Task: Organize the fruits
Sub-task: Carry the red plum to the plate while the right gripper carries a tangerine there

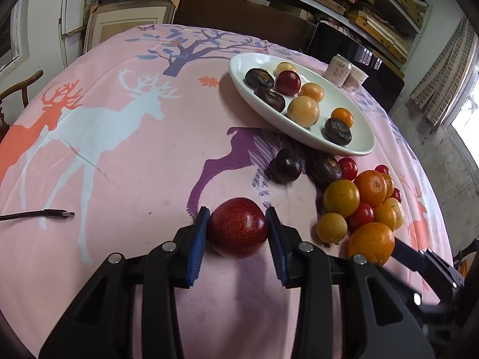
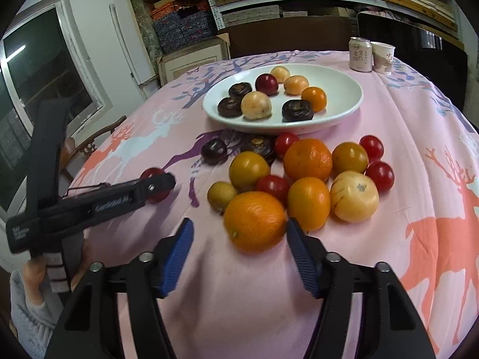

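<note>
While the bench (image 1: 113, 155) lies wide and bare to the left, the white dish (image 2: 344, 89) has free room only at its right end. The left gripper (image 1: 238, 230) is clenched on a red plum (image 1: 238, 230) near the heap; lifting it high should clear the dish rim. The right gripper (image 2: 239, 236) is released, fingers (image 2: 302, 257) flanking the nearest orange (image 2: 254, 221).

table, pink deer cloth (image 2: 419, 137) | on it: white plate (image 2: 344, 89) | loose fruit pile (image 2: 308, 179) | can (image 2: 360, 53) | paper cup (image 2: 383, 57) | cable (image 1: 39, 214)
</note>
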The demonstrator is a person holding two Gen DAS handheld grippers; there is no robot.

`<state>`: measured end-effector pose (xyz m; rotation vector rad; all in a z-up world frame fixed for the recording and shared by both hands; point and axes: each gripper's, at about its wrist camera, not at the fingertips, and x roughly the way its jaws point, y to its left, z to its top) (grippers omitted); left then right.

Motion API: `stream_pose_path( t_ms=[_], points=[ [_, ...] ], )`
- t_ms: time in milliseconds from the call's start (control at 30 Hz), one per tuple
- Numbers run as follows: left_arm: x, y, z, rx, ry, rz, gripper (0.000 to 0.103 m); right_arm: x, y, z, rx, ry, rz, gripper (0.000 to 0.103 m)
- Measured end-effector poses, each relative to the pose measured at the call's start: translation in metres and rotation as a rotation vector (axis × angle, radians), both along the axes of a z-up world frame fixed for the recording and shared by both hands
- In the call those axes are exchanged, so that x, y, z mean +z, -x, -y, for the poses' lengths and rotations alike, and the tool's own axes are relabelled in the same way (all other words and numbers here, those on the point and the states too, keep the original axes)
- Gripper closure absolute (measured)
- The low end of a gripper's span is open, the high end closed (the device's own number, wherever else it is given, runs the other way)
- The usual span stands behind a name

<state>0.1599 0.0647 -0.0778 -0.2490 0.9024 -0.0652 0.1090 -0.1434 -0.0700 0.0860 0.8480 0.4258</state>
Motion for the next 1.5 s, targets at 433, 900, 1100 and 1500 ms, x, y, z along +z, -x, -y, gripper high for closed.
stream_pose_path(
  t_ms=[433,900,1100,1500],
  points=[
    [0.000,0.002,0.003,-0.018,0.014,0.009,0.065,-0.010,-0.011,0.013,0.020,-0.104,-0.079,0.055],
    [0.066,-0.056,0.032,-0.076,-0.113,0.121,0.065,0.059,-0.058,0.062,-0.058,-0.154,0.079,0.055],
    [0.079,-0.117,0.041,-0.045,-0.081,0.129,0.065,0.080,-0.132,0.072,-0.128,-0.194,0.120,0.055],
    [0.040,-0.177,0.067,-0.083,-0.125,0.070,0.065,0.037,-0.205,0.055,-0.131,-0.124,0.066,0.055]
  ],
)
